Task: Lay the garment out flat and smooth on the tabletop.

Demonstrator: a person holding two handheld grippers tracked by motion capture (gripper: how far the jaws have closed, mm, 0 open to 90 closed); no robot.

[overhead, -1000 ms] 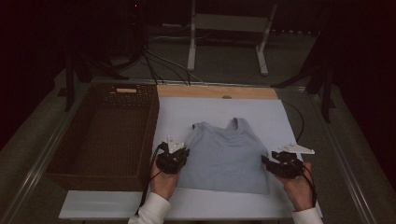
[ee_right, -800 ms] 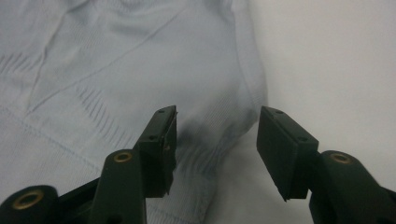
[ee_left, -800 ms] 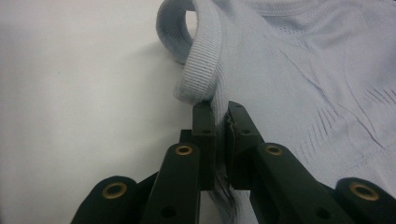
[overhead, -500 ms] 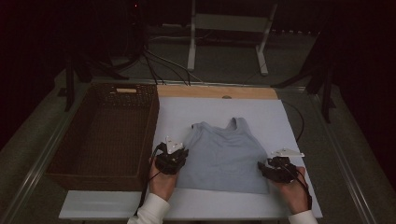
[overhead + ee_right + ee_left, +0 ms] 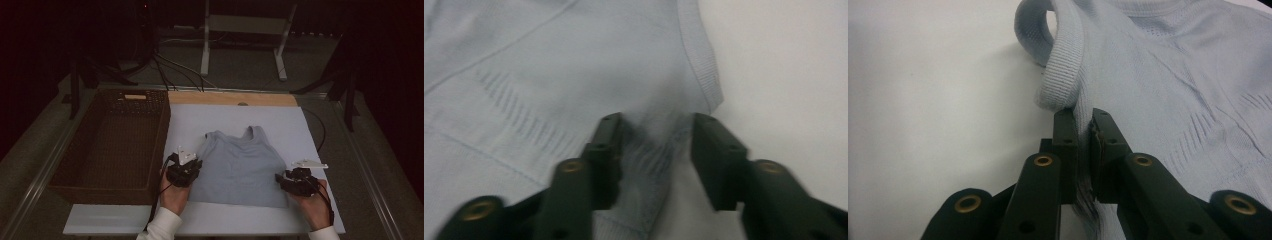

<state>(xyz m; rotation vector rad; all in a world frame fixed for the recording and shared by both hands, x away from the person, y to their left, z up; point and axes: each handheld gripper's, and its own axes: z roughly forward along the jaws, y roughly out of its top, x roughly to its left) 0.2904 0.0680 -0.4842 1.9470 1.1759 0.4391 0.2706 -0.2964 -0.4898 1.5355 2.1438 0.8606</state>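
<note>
Left jaws: nearly closed, pinching a fold of the top's (image 5: 1168,85) side edge between the pads; the ribbed armhole band curls up just beyond the tips in the left gripper view.
Right jaws: about half open and lately widening; the top's lower corner and its ribbed hem lie between them, the pads not pressing on the cloth in the right gripper view.
Left gripper (image 5: 184,170): at the top's left side edge, just below the armhole, held by the left hand (image 5: 174,196).
Right gripper (image 5: 295,181): at the top's lower right corner, held by the right hand (image 5: 314,206).
Top (image 5: 242,165): pale blue, sleeveless, lying mostly flat on the white surface (image 5: 285,120), near its middle.
Long axis: runs from the near edge to the far edge, straps and neckline at the far end, hem toward the person.
Edges: the hem lies close to the near edge of the surface; the right gripper sits near its right edge.
Open room: bare white surface beyond the straps and to the right of the top; a narrow strip between hem and near edge.
Basket (image 5: 112,142): brown wicker, along the surface's left side, just beside the left gripper.
</note>
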